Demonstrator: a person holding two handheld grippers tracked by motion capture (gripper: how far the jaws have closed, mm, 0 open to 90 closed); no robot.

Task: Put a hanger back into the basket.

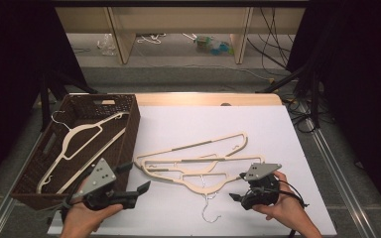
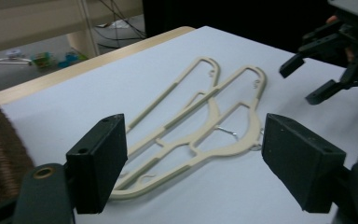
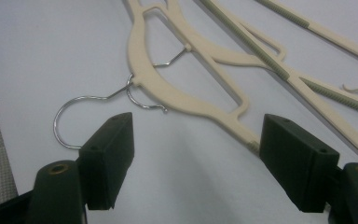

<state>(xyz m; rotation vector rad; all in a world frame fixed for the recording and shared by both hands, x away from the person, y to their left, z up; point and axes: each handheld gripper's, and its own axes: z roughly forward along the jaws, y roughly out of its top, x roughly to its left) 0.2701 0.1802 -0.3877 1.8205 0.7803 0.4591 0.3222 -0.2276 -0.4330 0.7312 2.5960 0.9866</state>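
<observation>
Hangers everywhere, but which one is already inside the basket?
The cream hanger lying slantwise in the brown wicker basket at the table's left. The other hangers lie overlapped on the white sheet between both grippers.

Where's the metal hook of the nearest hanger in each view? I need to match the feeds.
High view: metal hook low centre, between the grippers.
Left gripper view: a glint of wire, behind the hanger necks.
Right gripper view: metal hook at left.
Shared landmark: cream hangers.

cream hangers (image 3: 186,100), wire hook (image 3: 81,109), jaws apart
</observation>
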